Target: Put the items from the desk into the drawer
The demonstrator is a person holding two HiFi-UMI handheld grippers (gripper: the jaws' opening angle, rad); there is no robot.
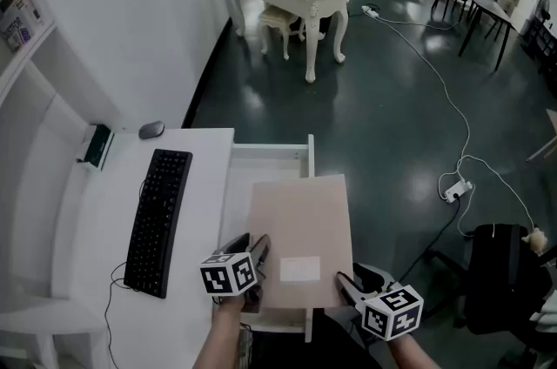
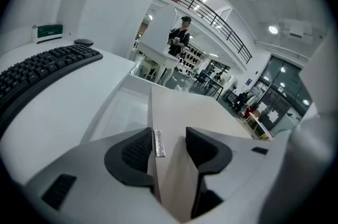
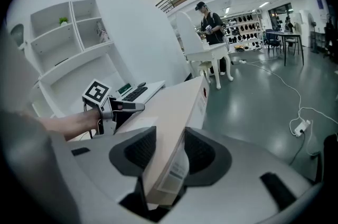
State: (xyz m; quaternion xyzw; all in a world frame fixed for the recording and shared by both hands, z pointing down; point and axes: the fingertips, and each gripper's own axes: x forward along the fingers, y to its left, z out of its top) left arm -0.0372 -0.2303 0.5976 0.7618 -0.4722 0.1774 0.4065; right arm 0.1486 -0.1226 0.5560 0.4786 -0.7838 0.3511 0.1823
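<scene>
A flat cardboard box (image 1: 300, 224) is being held over the open drawer (image 1: 265, 153), which is standing pulled out from the right edge of the white worktop (image 1: 87, 228). The left tool (image 1: 258, 254) is pinching the box's near left corner, its two pads pressing on opposite faces of the board. The right tool (image 1: 346, 283) is clamping the near right corner in the same way, jaws closed on the box's edge. The box is lying nearly flat with its white label (image 1: 300, 270) facing up at the person's end. It is covering most of the drawer's opening and overhanging the drawer's right wall; whether it is touching the rim cannot be told. On the worktop, a black keyboard (image 1: 158, 219) is lying left of the drawer, with a grey mouse (image 1: 151, 130) and a small green-and-white box (image 1: 96, 146) resting beyond it by the wall.
</scene>
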